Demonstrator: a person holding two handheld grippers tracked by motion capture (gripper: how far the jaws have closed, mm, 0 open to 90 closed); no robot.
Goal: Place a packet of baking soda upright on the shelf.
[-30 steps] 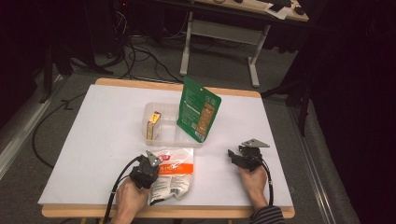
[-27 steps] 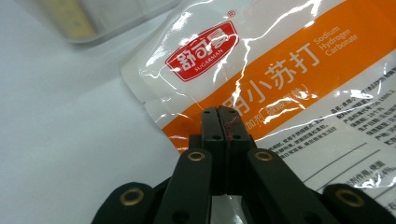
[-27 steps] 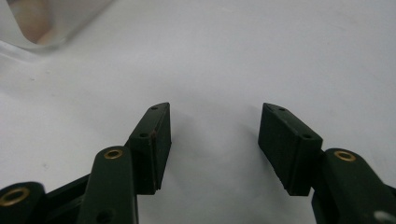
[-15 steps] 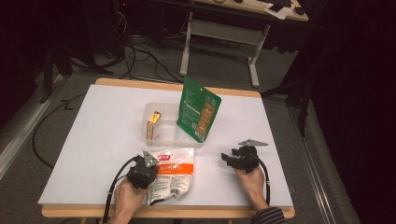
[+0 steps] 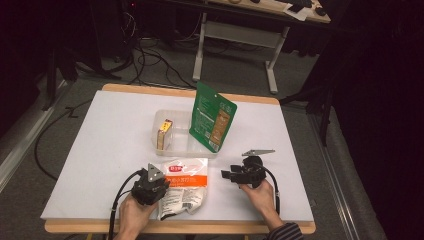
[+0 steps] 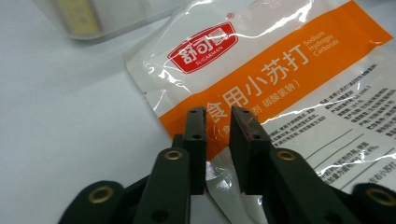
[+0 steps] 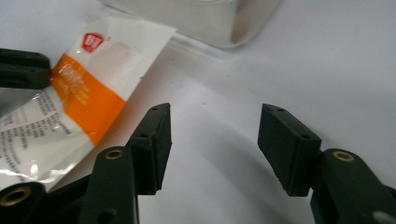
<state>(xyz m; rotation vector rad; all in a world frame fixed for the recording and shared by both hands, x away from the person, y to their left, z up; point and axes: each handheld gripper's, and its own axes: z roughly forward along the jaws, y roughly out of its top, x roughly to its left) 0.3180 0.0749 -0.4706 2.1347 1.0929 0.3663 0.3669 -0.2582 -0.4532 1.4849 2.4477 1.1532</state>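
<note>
I had the left gripper (image 5: 159,181) low over the near-left part of the white-and-orange pouch (image 5: 185,184), which lay flat on the white table (image 5: 100,145) near the front edge, just in front of the clear plastic tray (image 5: 182,145). Its jaws had just been opening and stood a narrow gap apart; through the left gripper view (image 6: 218,122) the pouch's orange band showed in that gap, and the pads were not pressing on the pouch (image 6: 280,79). My right gripper (image 5: 227,175) hung to the right of the pouch with its jaws wide and nothing between them, bare table under them (image 7: 214,122). A green packet (image 5: 213,117) leaned upright at the tray's right end, and a small yellow box (image 5: 164,133) stood inside at its left.
</note>
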